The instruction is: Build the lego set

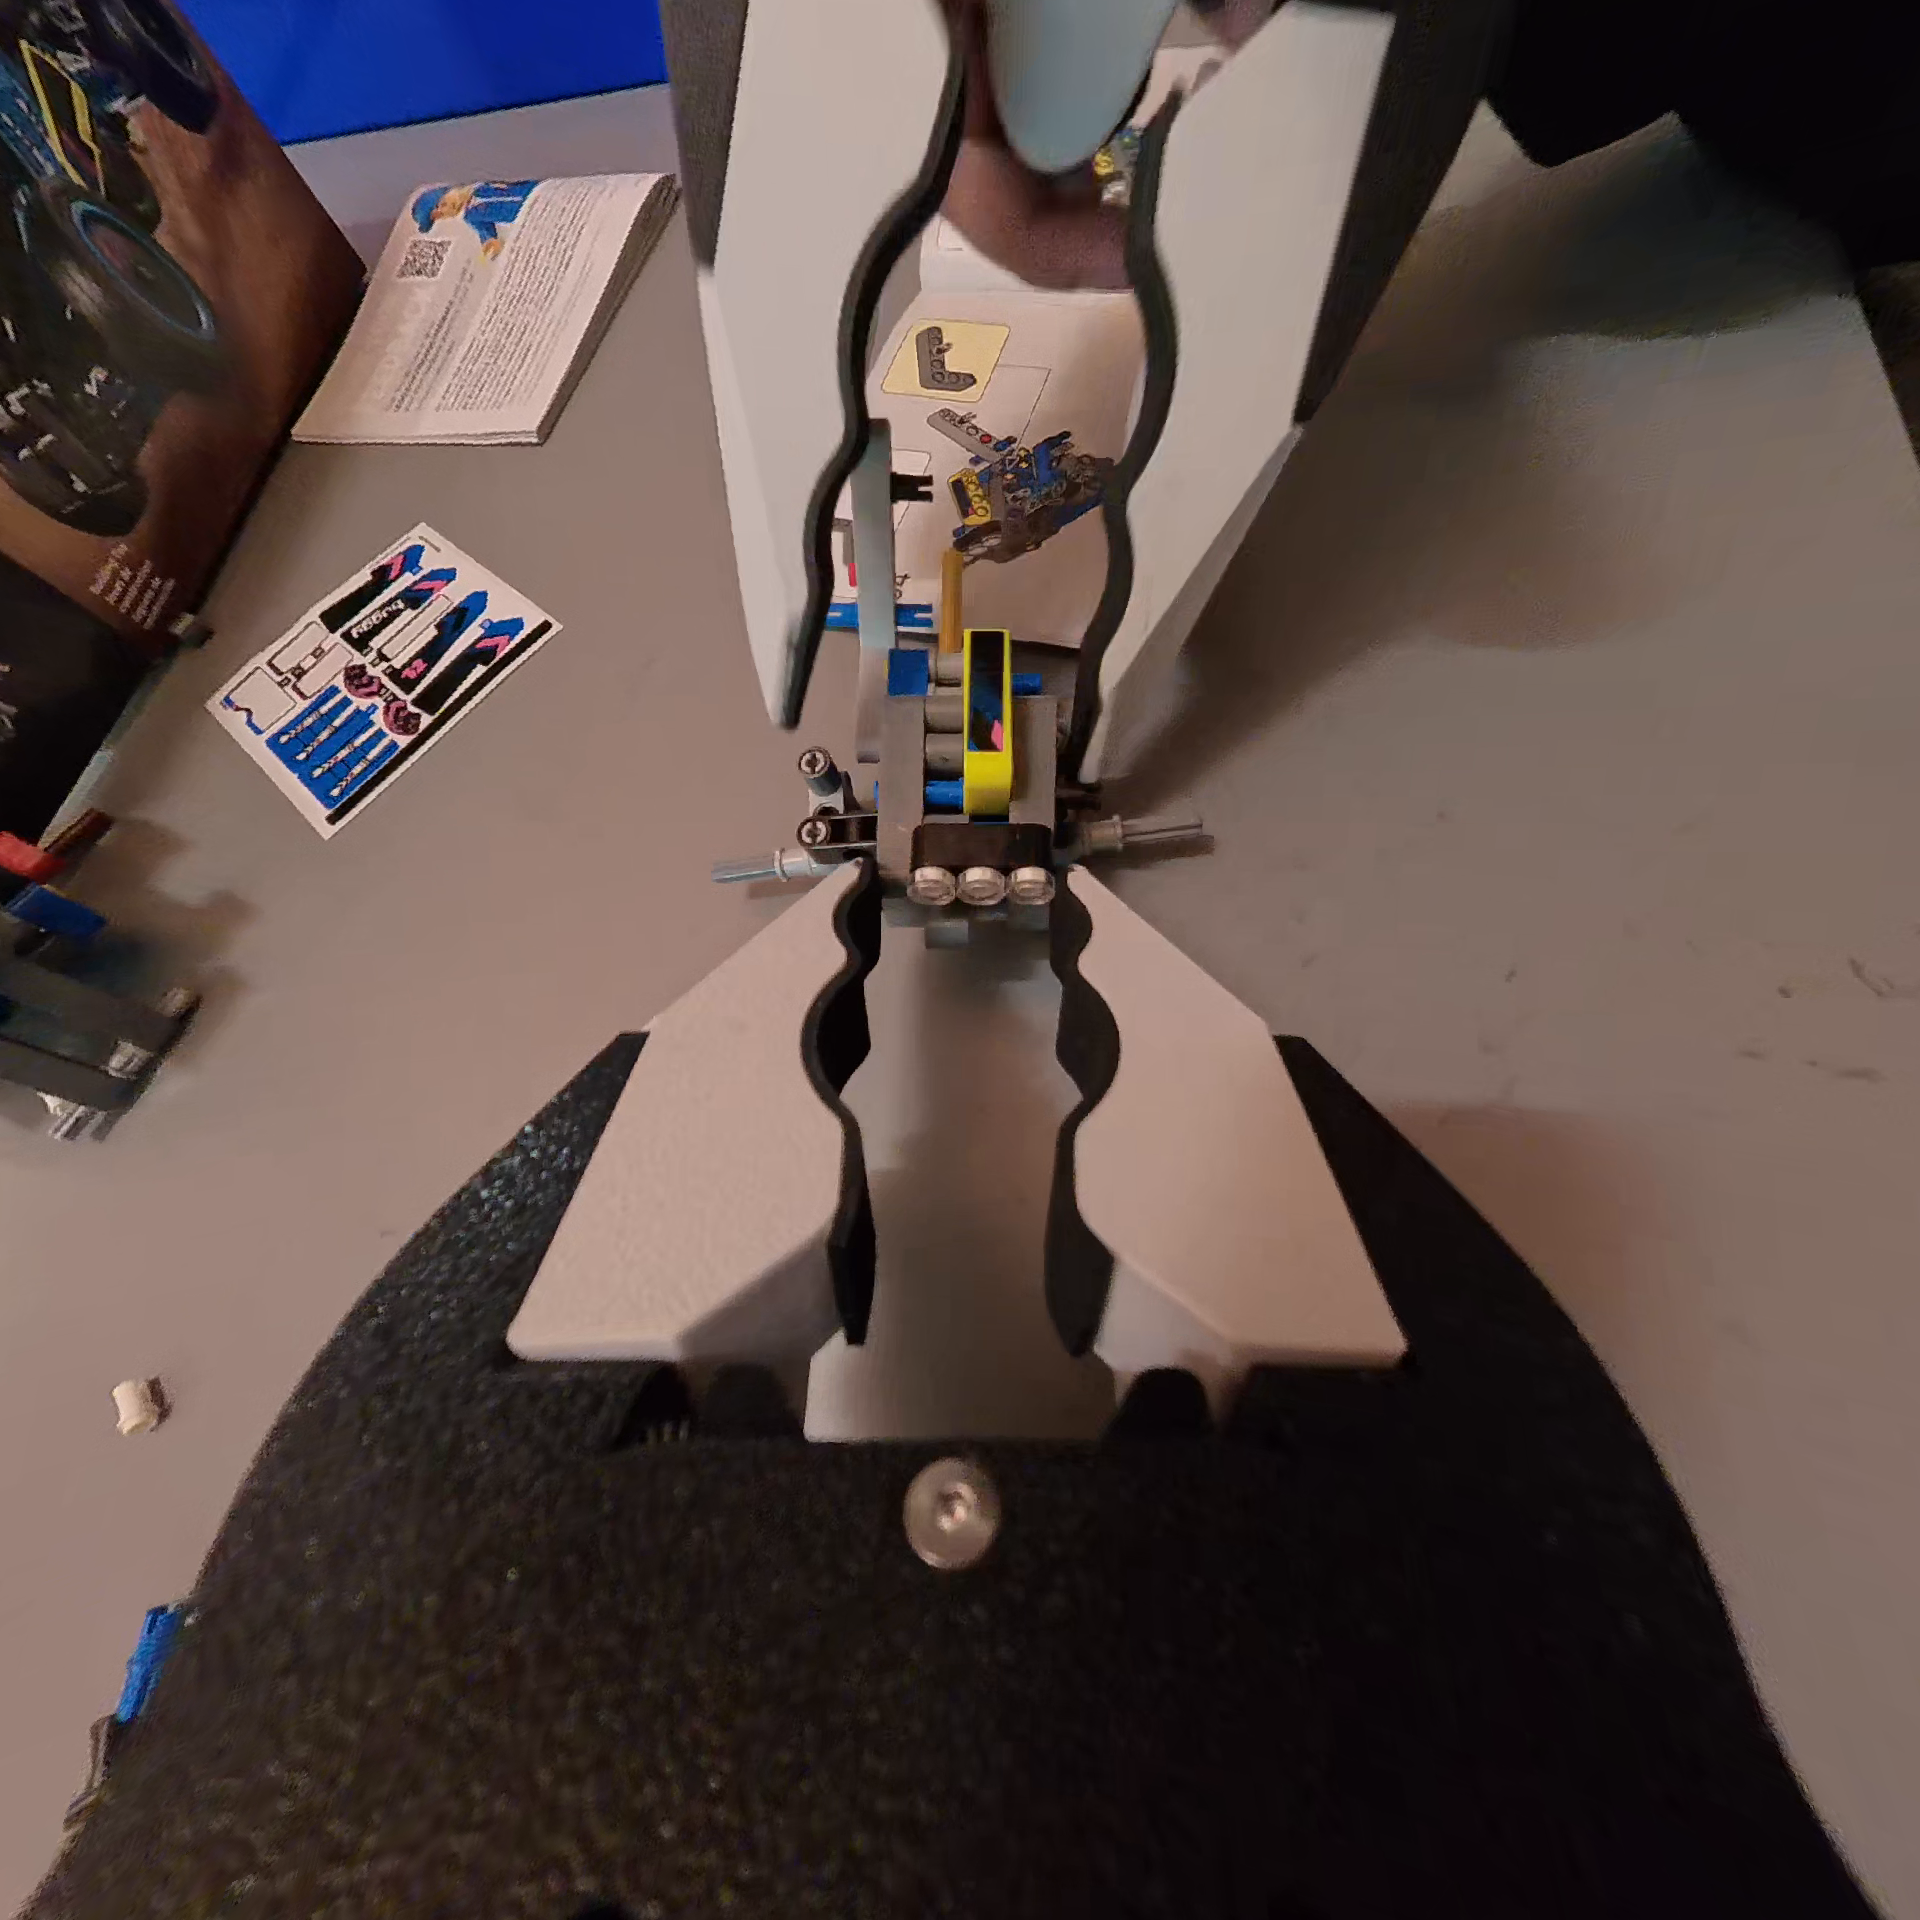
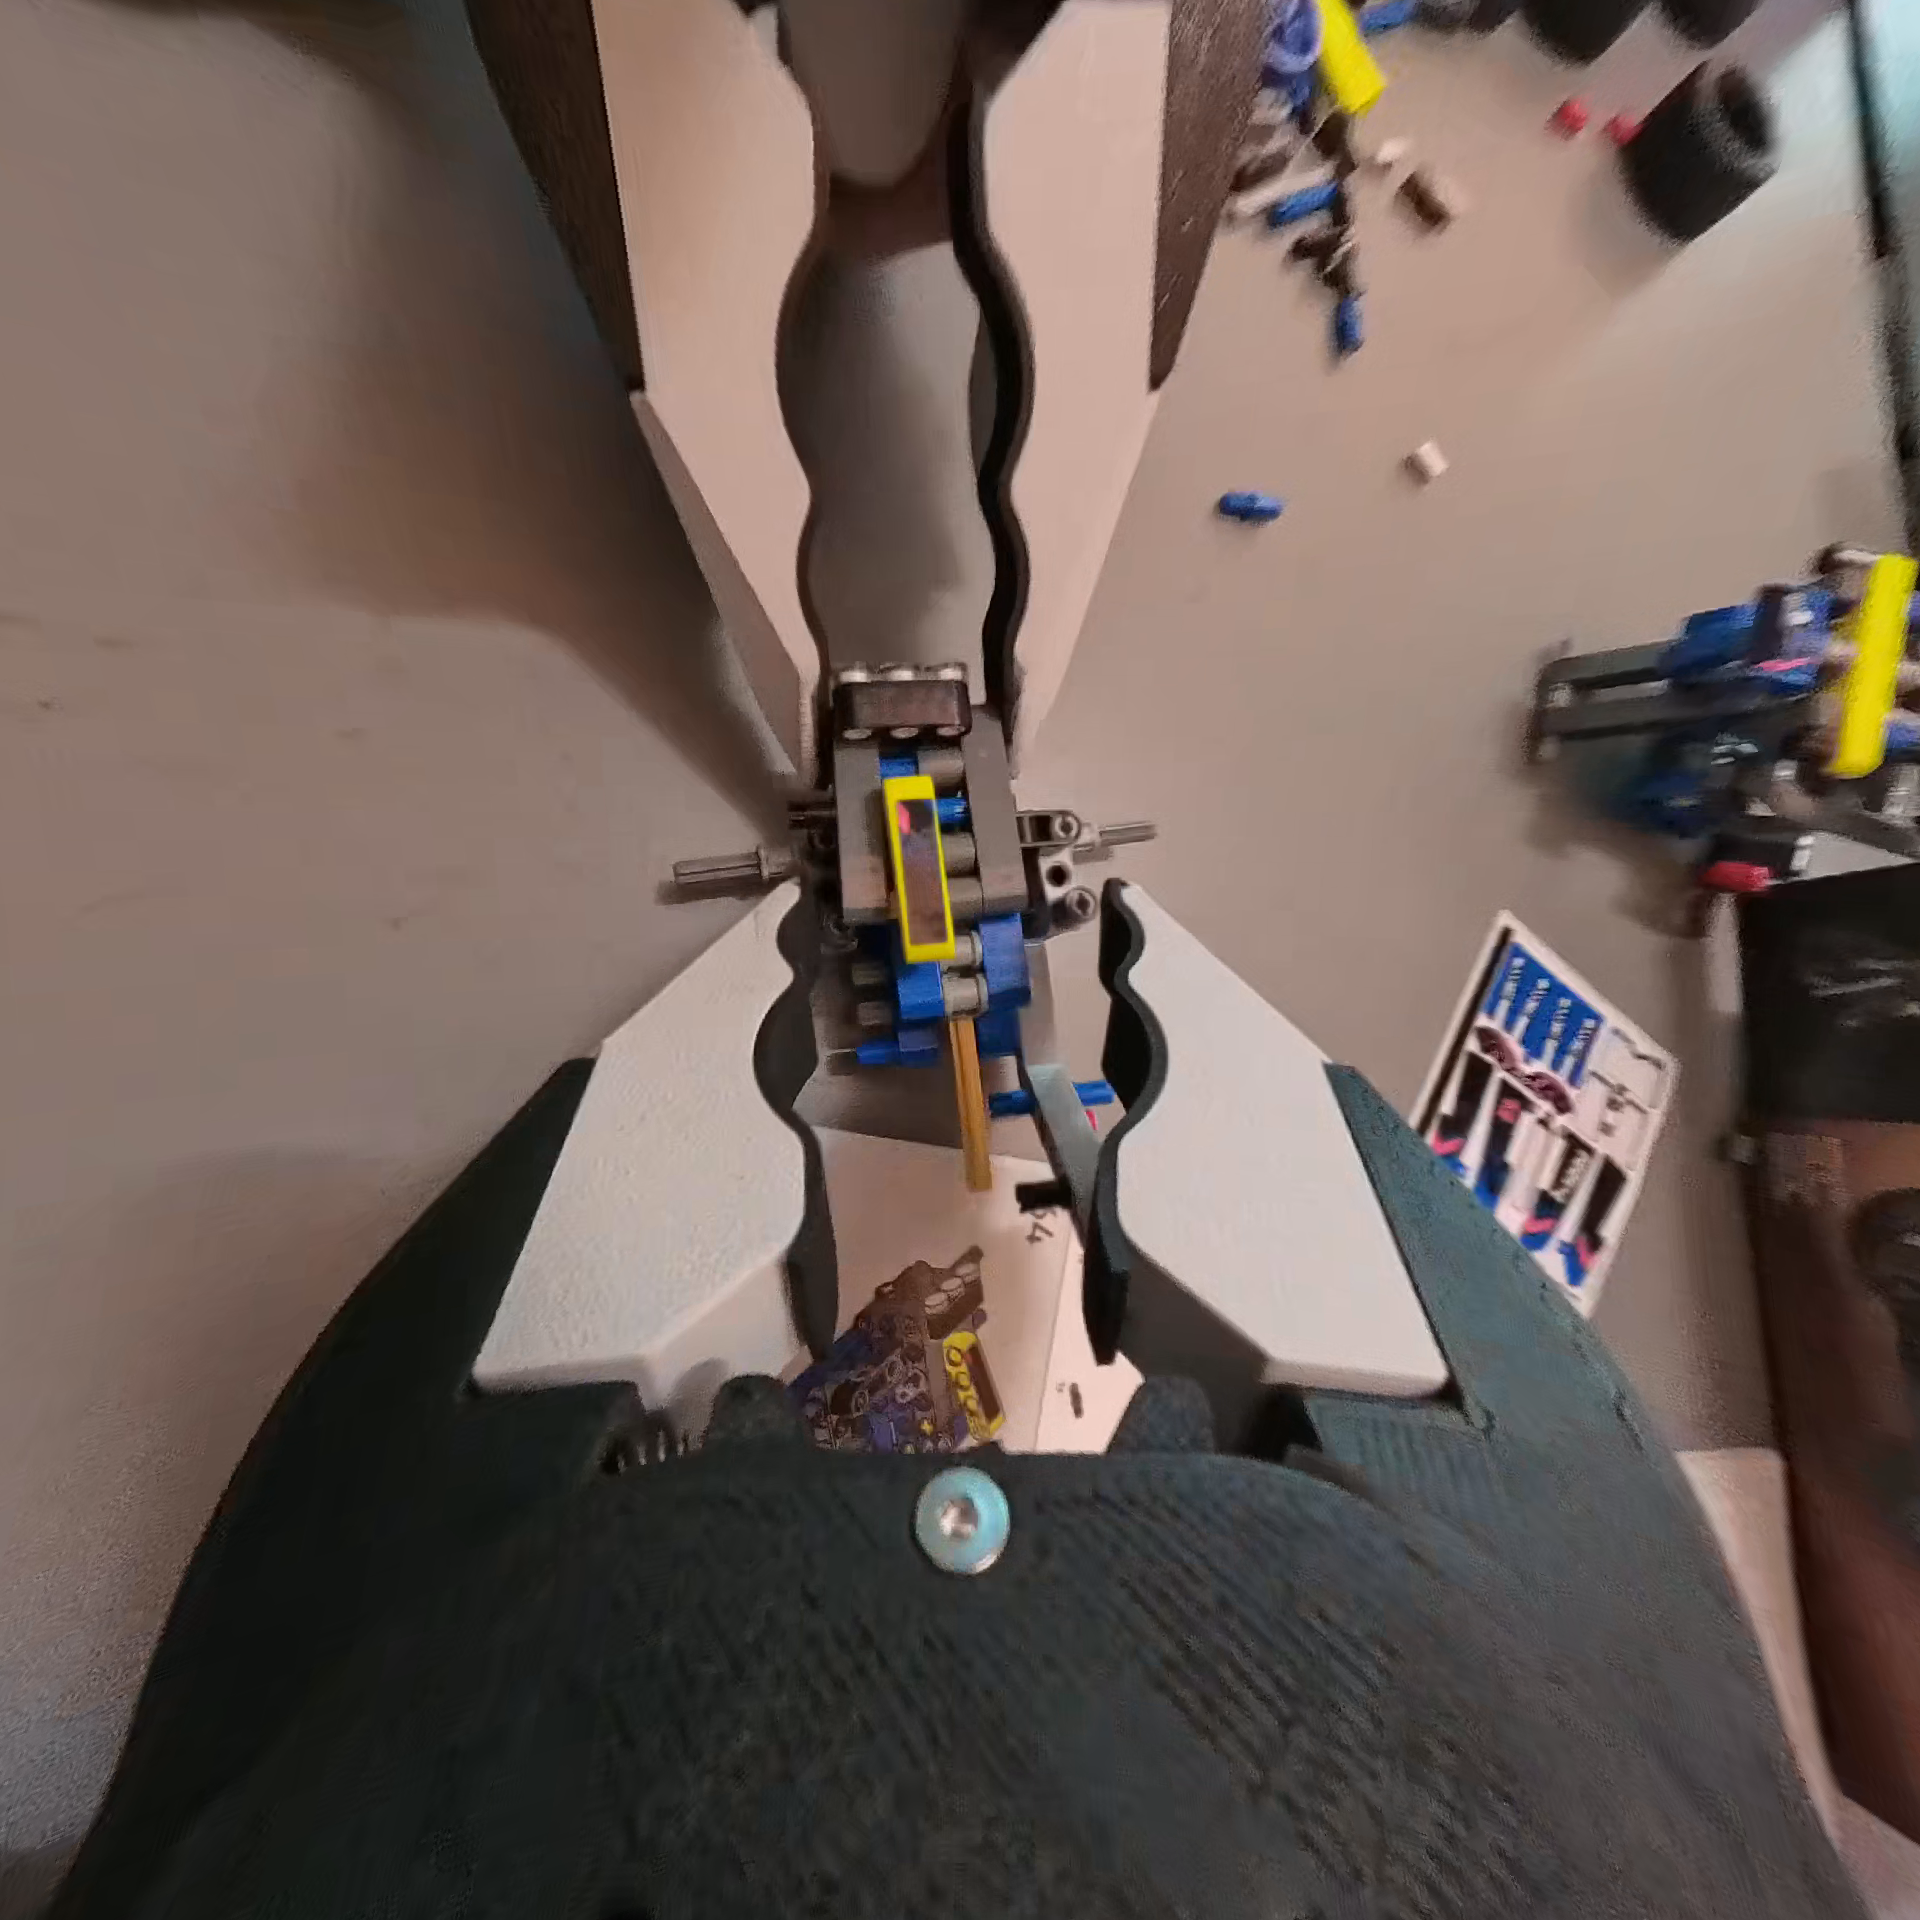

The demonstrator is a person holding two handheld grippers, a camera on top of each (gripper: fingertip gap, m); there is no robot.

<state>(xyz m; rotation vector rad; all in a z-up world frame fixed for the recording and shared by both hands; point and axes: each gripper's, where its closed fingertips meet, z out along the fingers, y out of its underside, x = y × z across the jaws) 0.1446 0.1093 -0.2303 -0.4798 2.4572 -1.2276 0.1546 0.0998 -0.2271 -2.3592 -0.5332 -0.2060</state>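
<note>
I count one small brick assembly [image 1: 966, 769] between my two pairs of fingers, one sticker sheet [image 1: 384, 675], two booklets [image 1: 488, 312], one box [image 1: 125, 343] at the counter's left edge, one bigger blue build [image 2: 1766, 727], two black tyres [image 2: 1694, 156] and one loose white bush [image 1: 137, 1405].

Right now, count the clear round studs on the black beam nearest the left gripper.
3 studs, in a row on the black beam at the brick assembly's end, between the left gripper's fingertips: left, middle, right. None looks hidden.
</note>
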